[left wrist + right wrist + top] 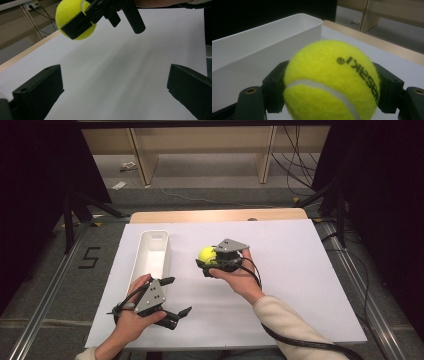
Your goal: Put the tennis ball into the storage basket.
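Note:
A yellow tennis ball (205,254) (332,82) sits clamped between the jaws of my right gripper (207,262), held just above the white table near its middle. In the left gripper view the same ball (75,17) hangs at the top left, with a black jaw across it. My left gripper (177,296) is at the front left of the table, open wide with nothing between its jaws (112,100). A long white bin (151,255) (262,42) stands to the left of the ball, its inside looking bare.
The white sheet (290,285) covers the table, with a wooden strip (215,215) along the far edge. Black stands and cables sit on the floor at both sides, and wooden shelving (200,150) is behind.

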A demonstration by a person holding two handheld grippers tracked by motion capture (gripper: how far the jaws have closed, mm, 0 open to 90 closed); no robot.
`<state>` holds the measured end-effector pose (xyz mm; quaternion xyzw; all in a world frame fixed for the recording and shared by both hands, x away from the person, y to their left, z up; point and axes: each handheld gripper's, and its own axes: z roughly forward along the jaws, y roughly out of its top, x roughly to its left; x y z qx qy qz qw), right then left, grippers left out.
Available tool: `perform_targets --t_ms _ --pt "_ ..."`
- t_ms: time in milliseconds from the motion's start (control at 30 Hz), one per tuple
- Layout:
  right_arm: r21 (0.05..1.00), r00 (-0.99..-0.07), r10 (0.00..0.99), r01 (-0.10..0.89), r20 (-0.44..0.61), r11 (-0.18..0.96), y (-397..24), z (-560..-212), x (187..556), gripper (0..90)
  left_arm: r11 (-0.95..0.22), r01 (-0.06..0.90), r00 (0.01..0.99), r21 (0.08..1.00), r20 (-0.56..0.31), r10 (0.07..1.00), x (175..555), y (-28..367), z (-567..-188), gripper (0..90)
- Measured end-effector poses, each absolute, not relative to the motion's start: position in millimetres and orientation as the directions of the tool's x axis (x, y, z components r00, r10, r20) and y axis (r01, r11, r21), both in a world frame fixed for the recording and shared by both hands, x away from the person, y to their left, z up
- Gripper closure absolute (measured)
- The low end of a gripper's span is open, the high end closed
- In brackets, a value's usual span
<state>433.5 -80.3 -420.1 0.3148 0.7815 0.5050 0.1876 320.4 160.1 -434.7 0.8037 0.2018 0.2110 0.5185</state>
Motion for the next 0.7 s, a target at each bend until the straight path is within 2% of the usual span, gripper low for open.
perform_targets --t_ms 700 --pt "0.904 -0.739 0.673 0.304 0.025 0.301 -72.5 -423.1 433.3 26.5 -0.380 0.107 0.830 0.919 0.128 0.543 320.5 160.4 -434.8 0.0"
